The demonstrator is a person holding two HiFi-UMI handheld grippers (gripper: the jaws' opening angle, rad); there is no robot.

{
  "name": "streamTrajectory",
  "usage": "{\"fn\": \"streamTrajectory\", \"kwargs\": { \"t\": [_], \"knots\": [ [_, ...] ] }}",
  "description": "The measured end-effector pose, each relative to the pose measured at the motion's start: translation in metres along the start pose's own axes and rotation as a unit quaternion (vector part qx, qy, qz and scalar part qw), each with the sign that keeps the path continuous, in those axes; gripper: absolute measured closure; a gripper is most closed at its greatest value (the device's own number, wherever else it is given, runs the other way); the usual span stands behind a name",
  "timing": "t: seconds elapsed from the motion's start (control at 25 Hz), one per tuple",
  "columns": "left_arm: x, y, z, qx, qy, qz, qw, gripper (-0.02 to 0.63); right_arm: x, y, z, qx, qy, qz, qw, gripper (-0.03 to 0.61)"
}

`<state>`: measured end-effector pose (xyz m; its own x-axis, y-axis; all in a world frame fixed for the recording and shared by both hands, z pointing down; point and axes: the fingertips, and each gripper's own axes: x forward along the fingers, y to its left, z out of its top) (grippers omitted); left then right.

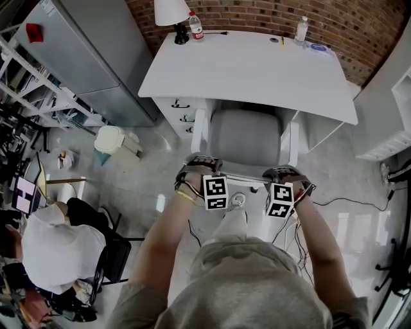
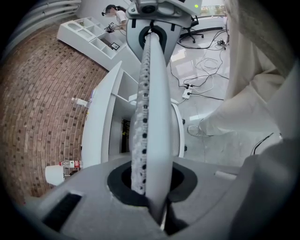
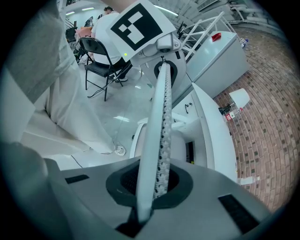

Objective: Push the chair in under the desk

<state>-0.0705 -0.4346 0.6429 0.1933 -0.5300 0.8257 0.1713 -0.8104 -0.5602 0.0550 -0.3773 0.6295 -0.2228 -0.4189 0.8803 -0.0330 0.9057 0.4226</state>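
Note:
A chair with a grey seat (image 1: 245, 138) and white frame stands partly under the white desk (image 1: 250, 71), with its backrest toward me. My left gripper (image 1: 199, 166) is shut on the left end of the backrest's top rim, and my right gripper (image 1: 286, 173) is shut on the right end. In the left gripper view the thin perforated backrest rim (image 2: 152, 117) runs out of the closed jaws of the left gripper (image 2: 150, 187) to the other gripper. The right gripper view shows the same rim (image 3: 159, 131) pinched by the right gripper (image 3: 152, 192).
On the desk's far edge stand a lamp (image 1: 170, 13) and two bottles (image 1: 195, 27). Drawers (image 1: 181, 112) flank the chair on the left. A grey cabinet (image 1: 90, 58), a white bin (image 1: 109, 138) and a seated person (image 1: 58, 247) are at left. Cables (image 1: 359, 202) lie on the floor at right.

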Motion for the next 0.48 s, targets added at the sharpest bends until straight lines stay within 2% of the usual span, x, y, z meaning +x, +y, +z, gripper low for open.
{"fn": "streamTrajectory", "kwargs": {
  "t": [0.48],
  "knots": [
    [0.0010,0.0019,0.0008,0.002,-0.004,0.001,1.0000,0.580,0.0014,-0.0014,-0.0015,0.002,0.002,0.000,1.000,0.568]
  ]
}}
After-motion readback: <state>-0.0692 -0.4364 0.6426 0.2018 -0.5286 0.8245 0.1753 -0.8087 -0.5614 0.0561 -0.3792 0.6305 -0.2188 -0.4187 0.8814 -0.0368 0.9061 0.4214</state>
